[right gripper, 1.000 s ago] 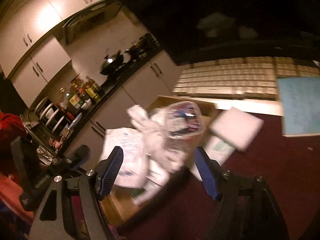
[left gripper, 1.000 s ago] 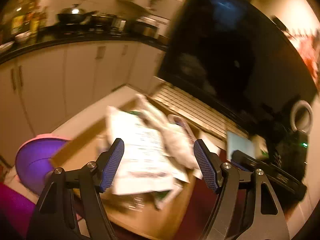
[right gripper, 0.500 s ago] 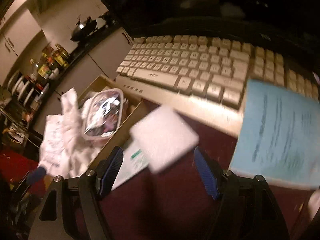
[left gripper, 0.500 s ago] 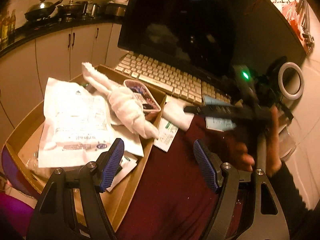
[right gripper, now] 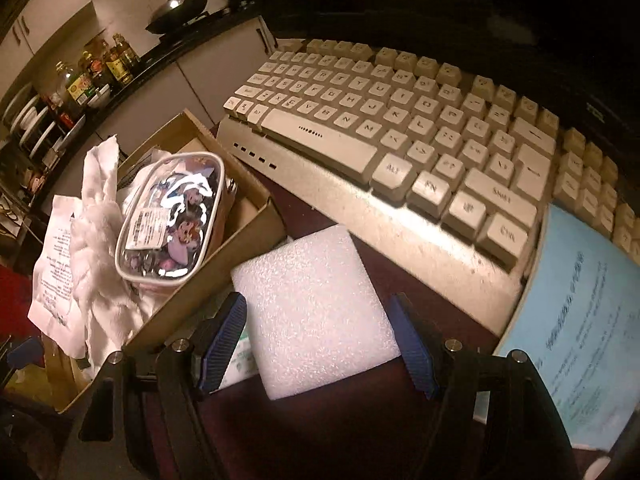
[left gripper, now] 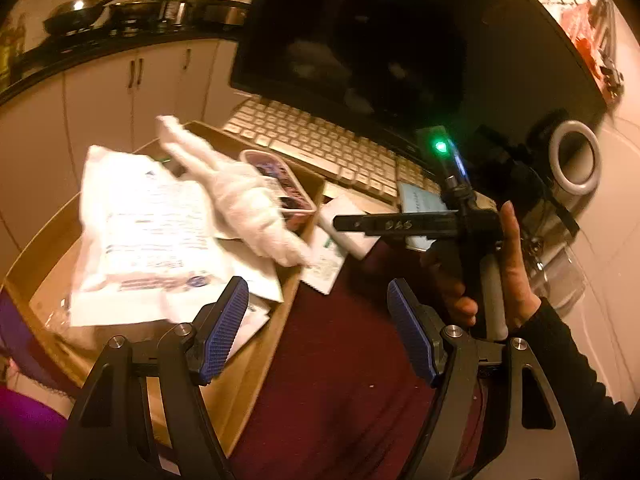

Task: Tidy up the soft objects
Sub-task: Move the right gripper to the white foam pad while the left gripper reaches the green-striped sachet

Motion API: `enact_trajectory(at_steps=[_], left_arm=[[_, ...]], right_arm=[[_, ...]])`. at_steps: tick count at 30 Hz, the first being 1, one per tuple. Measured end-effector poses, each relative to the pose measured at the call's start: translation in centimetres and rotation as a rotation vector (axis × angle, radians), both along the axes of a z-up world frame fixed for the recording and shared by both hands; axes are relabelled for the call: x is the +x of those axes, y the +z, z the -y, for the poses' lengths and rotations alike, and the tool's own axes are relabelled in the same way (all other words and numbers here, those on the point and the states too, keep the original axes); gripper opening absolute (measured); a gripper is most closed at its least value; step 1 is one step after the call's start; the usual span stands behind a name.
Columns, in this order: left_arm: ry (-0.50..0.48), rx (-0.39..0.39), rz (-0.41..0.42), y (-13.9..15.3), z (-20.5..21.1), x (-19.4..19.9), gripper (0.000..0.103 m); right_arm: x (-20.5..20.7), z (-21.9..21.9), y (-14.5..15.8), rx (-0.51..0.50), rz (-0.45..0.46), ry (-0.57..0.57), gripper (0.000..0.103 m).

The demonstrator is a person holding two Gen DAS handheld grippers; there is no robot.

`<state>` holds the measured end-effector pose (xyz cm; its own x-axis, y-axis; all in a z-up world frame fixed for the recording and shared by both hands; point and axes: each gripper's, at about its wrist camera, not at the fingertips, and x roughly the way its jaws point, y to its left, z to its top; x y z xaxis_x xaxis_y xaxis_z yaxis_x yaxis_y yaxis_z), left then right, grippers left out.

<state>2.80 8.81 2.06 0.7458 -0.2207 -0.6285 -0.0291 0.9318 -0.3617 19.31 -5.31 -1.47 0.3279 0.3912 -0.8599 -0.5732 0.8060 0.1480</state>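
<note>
A white foam pad (right gripper: 316, 312) lies flat on the dark red table between the open fingers of my right gripper (right gripper: 320, 344), which does not touch it. It also shows in the left wrist view (left gripper: 352, 228), under the right gripper's body (left gripper: 460, 220). A cardboard box (right gripper: 224, 248) to the left holds a white cloth (right gripper: 96, 248), a clear pouch with cartoon prints (right gripper: 172, 220) and white plastic packets (left gripper: 144, 232). My left gripper (left gripper: 320, 328) is open and empty, above the box's near right edge (left gripper: 276, 320).
A white keyboard (right gripper: 400, 120) lies behind the foam pad under a dark monitor (left gripper: 400, 40). A blue paper (right gripper: 580, 320) lies at the right. A small paper packet (left gripper: 326, 260) lies beside the box. A ring light (left gripper: 576, 156) stands far right.
My right gripper has swung from the box to the foam pad and come down close around it. My left gripper has turned right, and the right hand and gripper have come into its view.
</note>
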Motion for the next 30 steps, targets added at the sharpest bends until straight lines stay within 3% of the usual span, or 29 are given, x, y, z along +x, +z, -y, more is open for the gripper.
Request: enact_trajectory(at_steps=[3, 5, 8, 12, 17, 23, 25, 30], left_arm=[[-0.070, 0.056, -0.006, 0.4, 1.9, 1.1, 0.073], [-0.107, 0.100, -0.021, 0.3, 3.1, 1.9, 0.073], [-0.175, 0.233, -0.057, -0.3, 5.9, 3.7, 0.073], [-0.207, 0.438, -0.099, -1.8, 8.5, 6.3, 0.073], [-0.213, 0.597, -0.177, -4.0, 9.5, 8.9, 0.073], [-0.234, 0.821, -0.233, -6.6, 10.9, 10.8, 0.069], [-0.228, 0.857, -0.223, -6.7, 11.0, 11.1, 0.068], [-0.252, 0.908, -0.245, -6.7, 10.8, 12.1, 0.055]], right_arm=[[-1.2, 0.9, 0.1, -0.017, -0.004, -0.038, 0.069], [-1.9, 1.9, 0.2, -0.014, -0.019, -0.068, 0.058], [-3.1, 4.6, 0.3, -0.001, -0.067, -0.143, 0.051], [-4.8, 7.0, 0.5, 0.035, -0.077, -0.202, 0.050], [-5.2, 8.3, 0.7, 0.202, -0.118, -0.207, 0.059], [-5.1, 9.5, 0.4, 0.242, -0.116, -0.207, 0.059], [-5.0, 9.7, 0.3, 0.257, -0.115, -0.205, 0.059], [-4.7, 9.7, 0.1, 0.299, -0.131, -0.217, 0.059]])
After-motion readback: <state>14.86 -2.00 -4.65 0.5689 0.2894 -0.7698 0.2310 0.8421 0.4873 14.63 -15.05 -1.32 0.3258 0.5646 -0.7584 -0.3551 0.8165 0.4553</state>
